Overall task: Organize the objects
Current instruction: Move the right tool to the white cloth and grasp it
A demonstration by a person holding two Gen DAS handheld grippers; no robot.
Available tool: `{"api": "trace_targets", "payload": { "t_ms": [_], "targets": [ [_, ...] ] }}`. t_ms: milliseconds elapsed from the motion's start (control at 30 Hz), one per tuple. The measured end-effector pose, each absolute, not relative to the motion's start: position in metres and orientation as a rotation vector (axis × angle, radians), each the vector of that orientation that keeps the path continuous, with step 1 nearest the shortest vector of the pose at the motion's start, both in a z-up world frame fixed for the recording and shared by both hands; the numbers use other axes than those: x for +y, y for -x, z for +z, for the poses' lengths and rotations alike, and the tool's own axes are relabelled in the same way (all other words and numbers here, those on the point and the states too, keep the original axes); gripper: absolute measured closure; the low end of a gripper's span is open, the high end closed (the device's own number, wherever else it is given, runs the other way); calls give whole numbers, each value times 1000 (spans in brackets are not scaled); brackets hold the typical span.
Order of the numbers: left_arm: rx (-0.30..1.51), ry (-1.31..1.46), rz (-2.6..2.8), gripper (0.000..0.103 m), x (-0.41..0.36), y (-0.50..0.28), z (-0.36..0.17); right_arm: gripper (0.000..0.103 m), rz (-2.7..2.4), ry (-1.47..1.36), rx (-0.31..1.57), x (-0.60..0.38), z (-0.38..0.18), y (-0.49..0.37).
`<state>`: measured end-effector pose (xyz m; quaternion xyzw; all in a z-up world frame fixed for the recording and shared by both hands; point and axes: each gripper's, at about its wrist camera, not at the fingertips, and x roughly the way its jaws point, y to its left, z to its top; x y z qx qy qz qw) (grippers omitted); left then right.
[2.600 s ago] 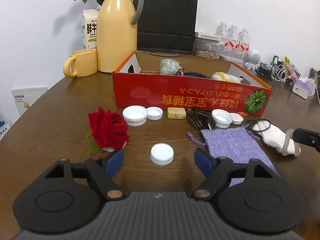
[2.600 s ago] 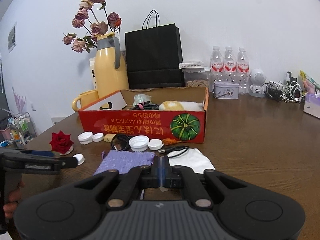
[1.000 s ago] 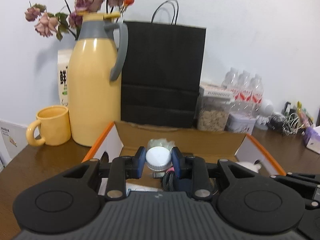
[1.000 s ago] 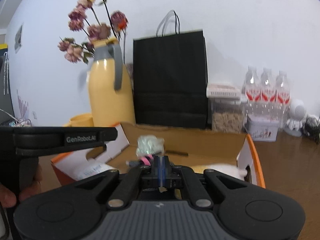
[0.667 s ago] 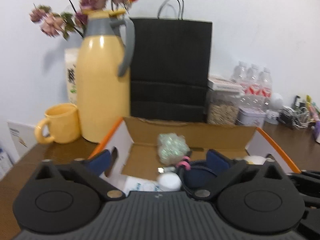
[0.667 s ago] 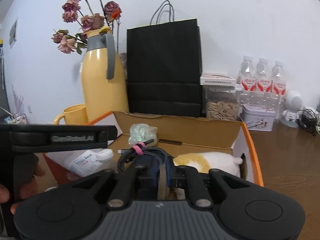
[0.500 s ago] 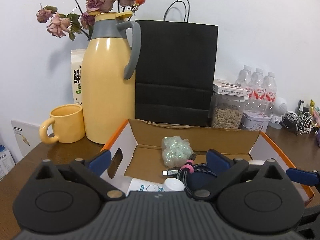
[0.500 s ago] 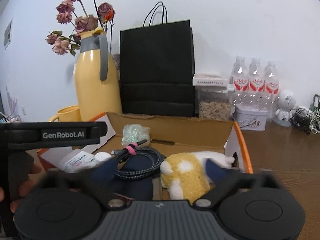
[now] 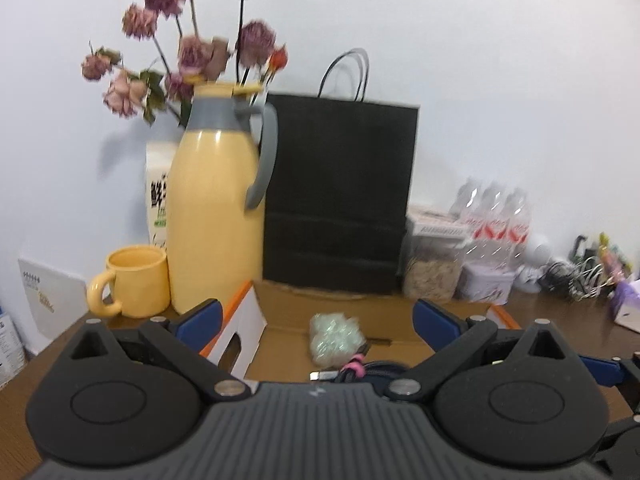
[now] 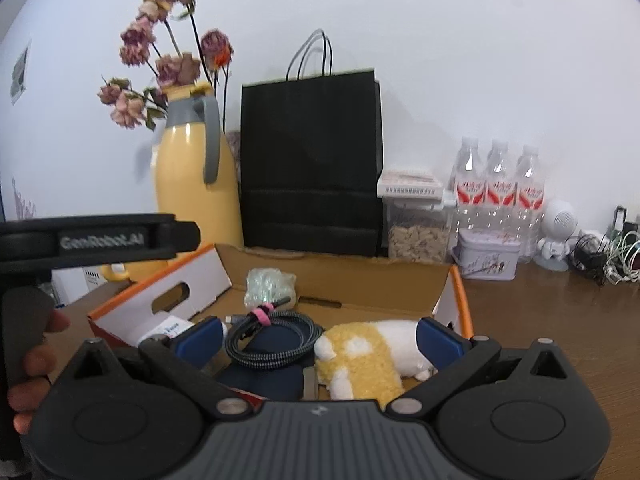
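My left claw (image 9: 316,320) stands wide with nothing between its blue pads (image 9: 199,315), held over the near left part of the cardboard box (image 9: 280,344). My right claw (image 10: 318,338) is just as wide and grips nothing. Both sets of jaws have just been opening.

In the right wrist view the box fills the lower middle of the frame, open at the top, with orange edges and a white flap (image 10: 176,296) with a slot at lower left. Inside it, a coiled braided cable (image 10: 276,338) bound by a pink tie lies on something dark blue. Just right of the cable rests a yellow and white plush toy (image 10: 368,356), touching the dark blue thing. A pale green crinkled bundle (image 10: 270,284) sits behind the cable, toward the back wall. At the left end of the box a white bottle (image 10: 168,330) with a label shows, partly hidden by my pad.

Behind the box, on the brown tabletop (image 10: 552,320), a yellow thermos jug (image 10: 192,184) holding dried roses (image 10: 160,60) stands at upper left, with a black paper bag (image 10: 312,160) beside it in the centre. To the right stand a clear container (image 10: 416,224), a small tin (image 10: 488,254) and three water bottles (image 10: 498,188). A yellow mug (image 9: 136,282) sits left of the jug in the left wrist view.
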<state>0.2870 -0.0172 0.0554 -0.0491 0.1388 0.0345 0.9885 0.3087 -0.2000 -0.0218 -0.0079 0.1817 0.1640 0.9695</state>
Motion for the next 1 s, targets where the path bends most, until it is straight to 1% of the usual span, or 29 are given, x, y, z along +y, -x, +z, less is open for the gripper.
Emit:
{"api": "trace_targets", "payload": {
  "t_ms": [233, 433, 700, 1000],
  "targets": [
    [238, 67, 27, 0, -21, -250, 65, 0, 346, 30, 314, -216, -6, -277],
    [280, 54, 12, 0, -22, -227, 61, 0, 353, 83, 329, -227, -10, -252],
    [352, 16, 13, 0, -24, -196, 50, 0, 341, 128, 417, -252, -31, -223],
    [448, 9, 42, 0, -21, -168, 25, 0, 326, 167, 544, -280, -62, -201]
  ]
}}
